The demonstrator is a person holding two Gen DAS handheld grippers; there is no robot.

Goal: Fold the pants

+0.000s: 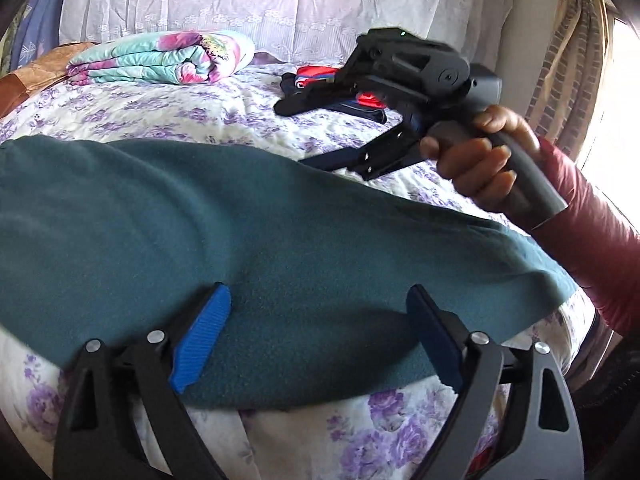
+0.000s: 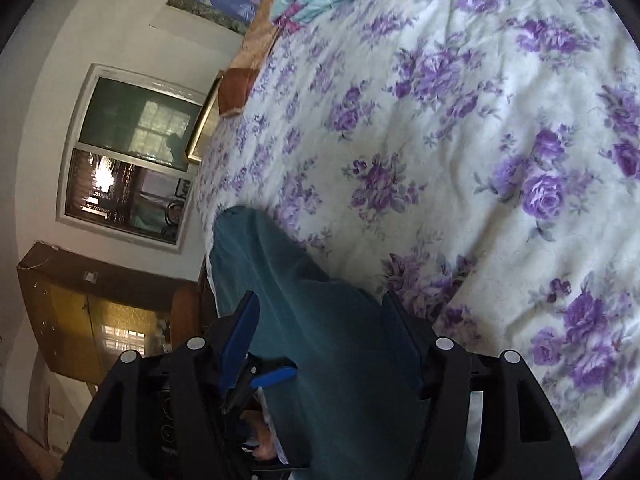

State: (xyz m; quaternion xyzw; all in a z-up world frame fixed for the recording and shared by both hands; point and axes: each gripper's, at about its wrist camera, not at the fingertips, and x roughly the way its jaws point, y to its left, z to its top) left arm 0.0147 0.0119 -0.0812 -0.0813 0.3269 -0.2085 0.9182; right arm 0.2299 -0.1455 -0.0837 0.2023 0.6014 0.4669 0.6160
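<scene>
The teal pants [image 1: 240, 216] lie flat across the near edge of the bed on a floral bedspread [image 1: 224, 116]. My left gripper [image 1: 316, 328] is open, its blue pads [image 1: 200, 340] resting over the pants' near edge with nothing pinched. My right gripper [image 1: 340, 156] shows in the left wrist view, held by a hand above the pants' far edge, fingers apart. In the right wrist view the right gripper [image 2: 324, 320] is open, hovering over the teal pants [image 2: 304, 320], which stretch away toward the bed's edge.
A folded pastel quilt [image 1: 160, 58] lies at the bed's far left. A pile of dark and red clothes [image 1: 332, 88] lies at the far middle. Lace curtain [image 1: 280, 0] behind. In the right wrist view a window [image 2: 132, 152] and wooden cabinet [image 2: 92, 312] stand beyond the bed.
</scene>
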